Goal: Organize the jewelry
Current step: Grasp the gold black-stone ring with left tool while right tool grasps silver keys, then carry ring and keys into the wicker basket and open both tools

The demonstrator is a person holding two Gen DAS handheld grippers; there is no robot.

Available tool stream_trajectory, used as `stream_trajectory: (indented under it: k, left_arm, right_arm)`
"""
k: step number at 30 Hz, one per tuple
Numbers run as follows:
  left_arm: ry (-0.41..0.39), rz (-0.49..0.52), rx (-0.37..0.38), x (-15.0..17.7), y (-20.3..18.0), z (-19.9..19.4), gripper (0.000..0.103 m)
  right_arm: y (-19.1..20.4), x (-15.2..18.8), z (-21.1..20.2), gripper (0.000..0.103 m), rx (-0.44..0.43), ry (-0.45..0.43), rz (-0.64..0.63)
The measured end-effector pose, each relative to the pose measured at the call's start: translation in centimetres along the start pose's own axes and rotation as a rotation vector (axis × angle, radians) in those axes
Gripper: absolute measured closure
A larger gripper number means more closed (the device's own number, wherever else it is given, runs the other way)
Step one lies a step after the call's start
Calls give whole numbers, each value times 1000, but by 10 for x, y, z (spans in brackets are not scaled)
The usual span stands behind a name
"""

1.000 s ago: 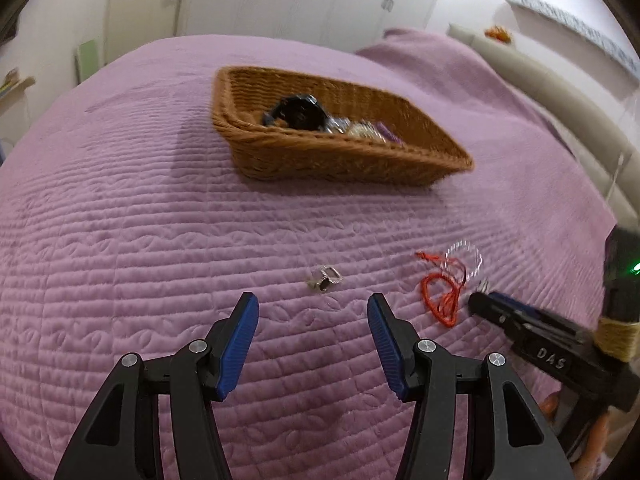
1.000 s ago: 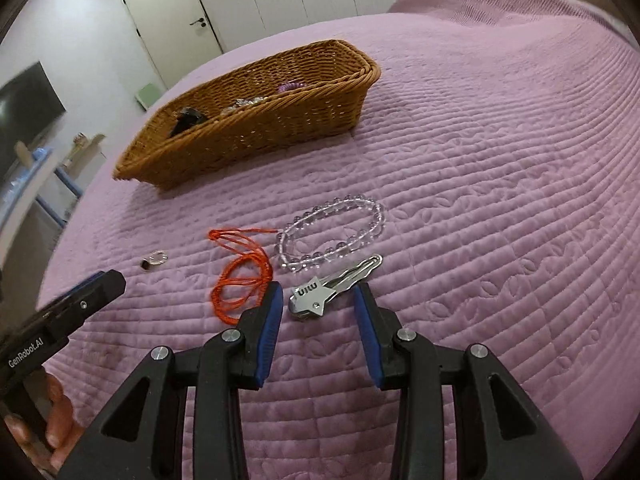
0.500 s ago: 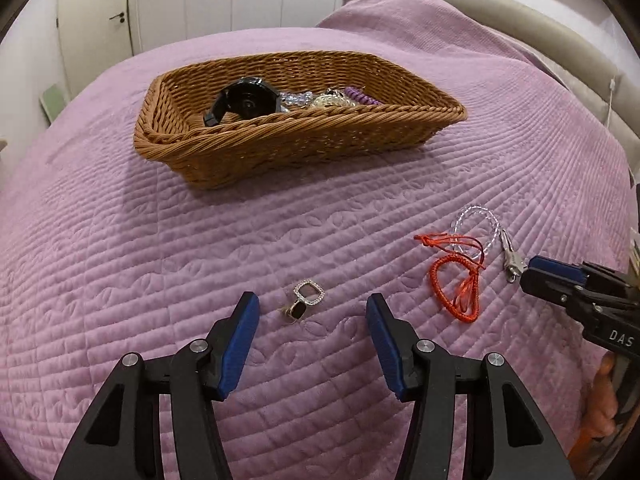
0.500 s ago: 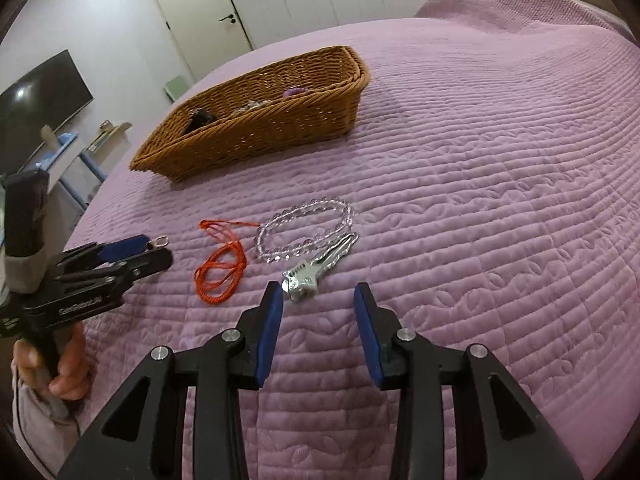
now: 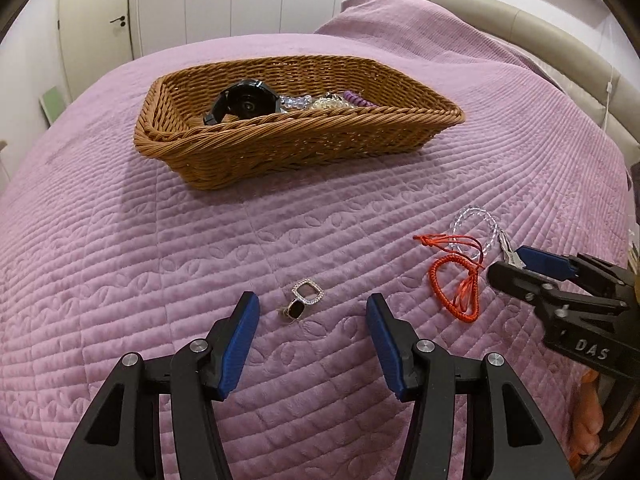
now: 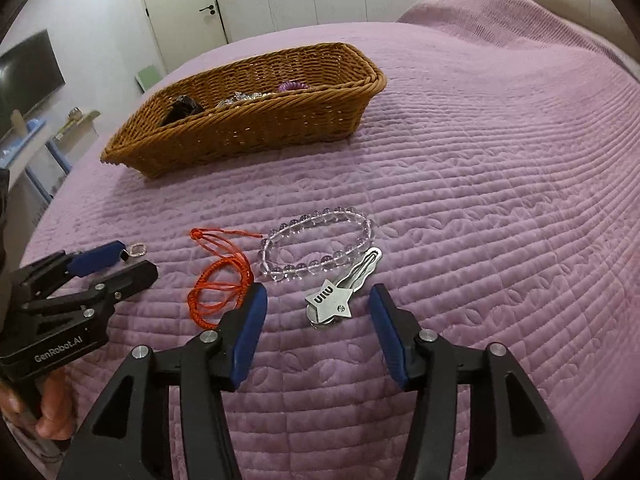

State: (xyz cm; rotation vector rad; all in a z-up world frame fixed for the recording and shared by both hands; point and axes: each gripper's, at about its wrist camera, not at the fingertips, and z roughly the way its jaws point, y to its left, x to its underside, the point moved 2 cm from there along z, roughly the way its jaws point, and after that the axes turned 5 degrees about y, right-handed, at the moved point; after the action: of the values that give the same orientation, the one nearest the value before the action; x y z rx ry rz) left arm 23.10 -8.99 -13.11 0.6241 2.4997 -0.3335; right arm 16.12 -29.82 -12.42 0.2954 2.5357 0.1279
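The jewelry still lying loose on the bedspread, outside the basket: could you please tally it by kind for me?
Rings: 1, the ring
Bead bracelets: 1, the clear bead bracelet
Cord bracelets: 1, the orange cord bracelet
Hair clips: 1, the silver star hair clip
Total: 4

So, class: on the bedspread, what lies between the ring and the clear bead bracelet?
The orange cord bracelet lies between the ring and the clear bead bracelet, seen best in the right wrist view.
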Motion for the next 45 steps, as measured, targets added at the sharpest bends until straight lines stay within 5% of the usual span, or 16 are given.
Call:
stream_trajectory:
  k: [4, 16, 25, 31, 37, 41, 45]
  left_arm:
    - [-9, -9, 12, 1, 2, -3, 46]
    - [-15, -17, 19, 4, 6, -12, 46]
    - [-10, 0, 11, 0, -1, -5, 46]
    - [-4, 16, 9, -1, -4, -2, 47]
    - [-5, -5, 42, -2, -2, -2, 65]
    - [-7, 0, 44, -2, -4, -1, 88]
    - [-14, 16, 29, -1, -7, -2, 90]
  right_arm:
    - [-5, 0, -14, 47, -25, -56, 7]
    - [-24, -10, -1, 47, -77, 18, 27]
    - [-1, 2, 2, 47, 42, 19, -14]
    - [-8, 3, 1, 74, 89, 12, -1]
    - [-11, 3, 0, 77, 72, 6, 0]
    - [-17, 6, -4, 77, 33, -2, 10]
    - [-19, 7, -7, 77, -3, -11, 12]
